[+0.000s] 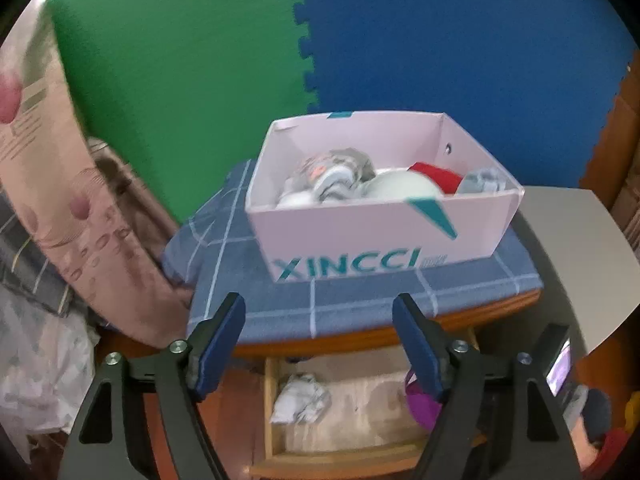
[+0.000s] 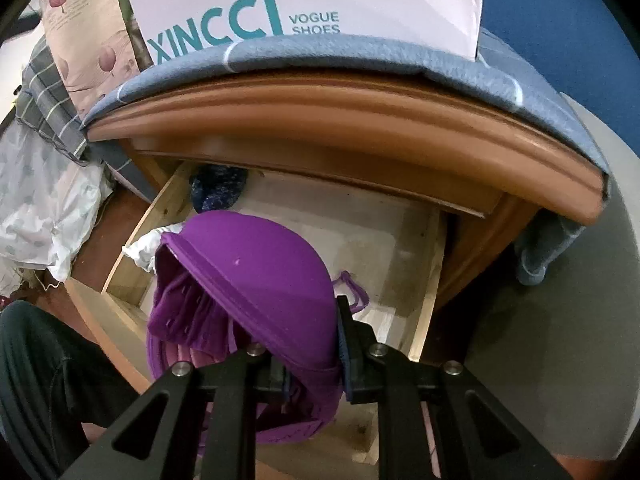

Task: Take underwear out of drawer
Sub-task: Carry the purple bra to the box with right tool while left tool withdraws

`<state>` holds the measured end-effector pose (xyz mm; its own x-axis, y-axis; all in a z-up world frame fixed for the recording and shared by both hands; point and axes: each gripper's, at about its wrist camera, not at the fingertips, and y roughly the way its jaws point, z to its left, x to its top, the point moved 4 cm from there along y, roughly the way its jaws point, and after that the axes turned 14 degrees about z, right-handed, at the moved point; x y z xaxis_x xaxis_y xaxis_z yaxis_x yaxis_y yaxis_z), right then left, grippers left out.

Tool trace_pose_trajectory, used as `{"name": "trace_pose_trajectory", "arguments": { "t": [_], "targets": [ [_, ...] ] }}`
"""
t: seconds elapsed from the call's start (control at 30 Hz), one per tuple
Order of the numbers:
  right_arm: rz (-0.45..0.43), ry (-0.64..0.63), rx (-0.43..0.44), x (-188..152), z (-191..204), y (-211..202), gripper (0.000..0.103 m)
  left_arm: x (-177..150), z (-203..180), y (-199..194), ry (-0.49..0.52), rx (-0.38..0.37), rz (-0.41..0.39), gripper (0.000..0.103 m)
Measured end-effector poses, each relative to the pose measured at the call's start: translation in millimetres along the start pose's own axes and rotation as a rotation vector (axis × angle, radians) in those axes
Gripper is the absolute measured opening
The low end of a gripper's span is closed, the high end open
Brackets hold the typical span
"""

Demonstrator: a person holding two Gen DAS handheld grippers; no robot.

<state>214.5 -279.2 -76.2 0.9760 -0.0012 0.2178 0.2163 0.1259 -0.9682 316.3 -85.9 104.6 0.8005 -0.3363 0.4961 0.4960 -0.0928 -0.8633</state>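
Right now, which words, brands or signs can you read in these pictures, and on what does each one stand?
"XINCCI": teal letters on the front wall of the pink shoe box.
"VOGUE SHOES": small teal print beside the brand on the same box, readable in the right wrist view.
Small screen at the right edge: too blurred to read.

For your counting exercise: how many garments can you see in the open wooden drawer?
3: a purple bra gripped by the right gripper at the front, a white crumpled piece on the left, and a dark blue item at the back. More may lie hidden beneath the bra.
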Motion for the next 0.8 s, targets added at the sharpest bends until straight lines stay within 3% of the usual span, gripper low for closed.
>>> {"name": "trace_pose_trajectory", "arguments": {
  "t": [0.3,0.8],
  "targets": [
    [-0.038,0.048,0.006,-6,1,-43,0.017,-46,24,7,-0.039,0.052,0.022,0.081],
    [-0.208,0.008,-0.006,34,16,-204,0.017,-77,35,23,-0.093,0.055,0.048,0.082]
  ]
}}
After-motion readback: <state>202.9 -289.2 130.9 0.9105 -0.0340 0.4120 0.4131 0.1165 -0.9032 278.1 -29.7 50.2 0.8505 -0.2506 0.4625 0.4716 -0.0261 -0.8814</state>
